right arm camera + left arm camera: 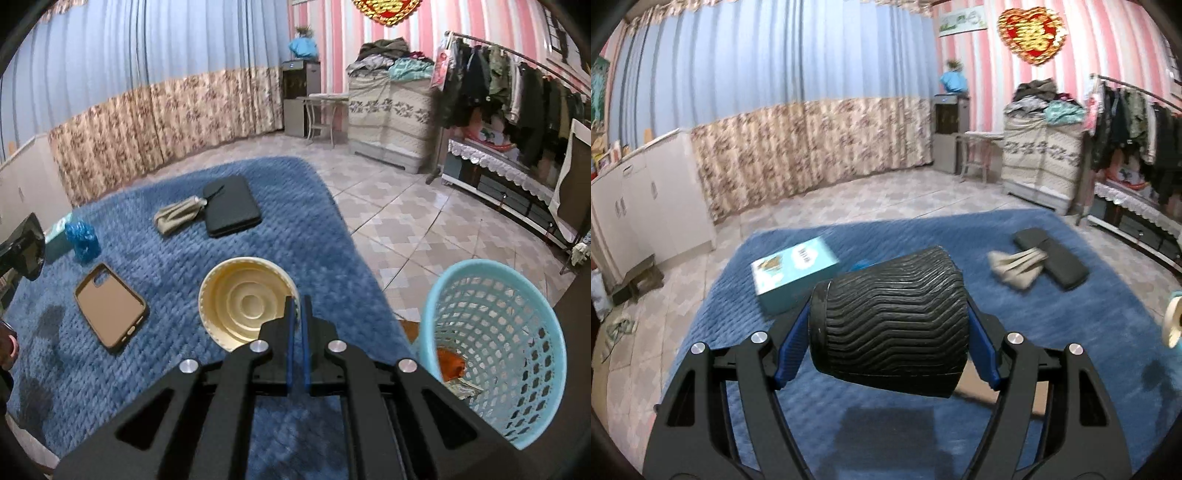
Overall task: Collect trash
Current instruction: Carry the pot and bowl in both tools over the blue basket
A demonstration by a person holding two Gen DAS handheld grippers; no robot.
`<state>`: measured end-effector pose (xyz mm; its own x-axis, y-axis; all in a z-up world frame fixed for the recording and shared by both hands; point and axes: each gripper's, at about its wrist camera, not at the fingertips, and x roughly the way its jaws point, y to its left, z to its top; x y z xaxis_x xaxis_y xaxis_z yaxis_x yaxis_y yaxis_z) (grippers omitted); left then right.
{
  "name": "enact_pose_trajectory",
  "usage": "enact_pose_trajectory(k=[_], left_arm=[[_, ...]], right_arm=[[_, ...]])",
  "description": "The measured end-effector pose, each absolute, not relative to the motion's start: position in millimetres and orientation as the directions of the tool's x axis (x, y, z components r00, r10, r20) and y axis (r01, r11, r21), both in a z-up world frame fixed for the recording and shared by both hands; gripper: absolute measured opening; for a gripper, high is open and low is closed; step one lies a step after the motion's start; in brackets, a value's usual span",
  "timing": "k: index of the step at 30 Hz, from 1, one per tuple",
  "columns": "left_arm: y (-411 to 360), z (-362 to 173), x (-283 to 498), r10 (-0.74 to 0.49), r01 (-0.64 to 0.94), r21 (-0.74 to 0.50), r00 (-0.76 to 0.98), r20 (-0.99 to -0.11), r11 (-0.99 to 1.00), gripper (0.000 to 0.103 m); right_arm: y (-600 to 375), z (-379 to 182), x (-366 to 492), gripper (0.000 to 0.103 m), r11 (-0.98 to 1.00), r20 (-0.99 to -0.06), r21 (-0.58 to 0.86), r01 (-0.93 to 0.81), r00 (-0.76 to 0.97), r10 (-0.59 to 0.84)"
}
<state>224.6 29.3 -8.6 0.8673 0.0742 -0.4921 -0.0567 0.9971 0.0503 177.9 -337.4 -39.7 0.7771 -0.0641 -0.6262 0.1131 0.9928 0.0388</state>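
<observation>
Covering tiled floor (pixel 388 221), blue rug (pixel 258 229); left gripper (pixel 888 325) clamps black cup (pixel 890 317); right gripper (pixel 297 314) pinches cream lid (pixel 243 299).

Both views look forward and somewhat downward along their own gripper's two fingers, from close above a blue rug (pixel 1015 321) on a tiled floor; the left wrist view sits low and near, its foreground filled by the left gripper (pixel 888 325); the right wrist view, behind the right gripper (pixel 298 306), faces the same far corner; both share the rug, the black case (pixel 1051 258) (pixel 231 210), the curtain (pixel 775 110) (pixel 147 92) and the clothes rack (pixel 1137 125) (pixel 517 85).
</observation>
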Motion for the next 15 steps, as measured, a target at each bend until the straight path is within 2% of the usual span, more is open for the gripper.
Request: enact_pose_trajectory(k=[8,15], left_arm=[[-69.7,7.9,219.5,-0.060,0.094,0.048,0.878,-0.474,0.994,0.072],[-163.8,9.9,219.2,-0.192,0.225,0.014,0.859,-0.475,0.974,0.072]], right_arm=[[-389.5,-22.9,145.2,0.004,0.975,-0.592,0.067,0.214,0.795,-0.134],[-445.8,-15.5,118.8,0.004,0.938,-0.580,0.054,0.343,0.775,-0.250]])
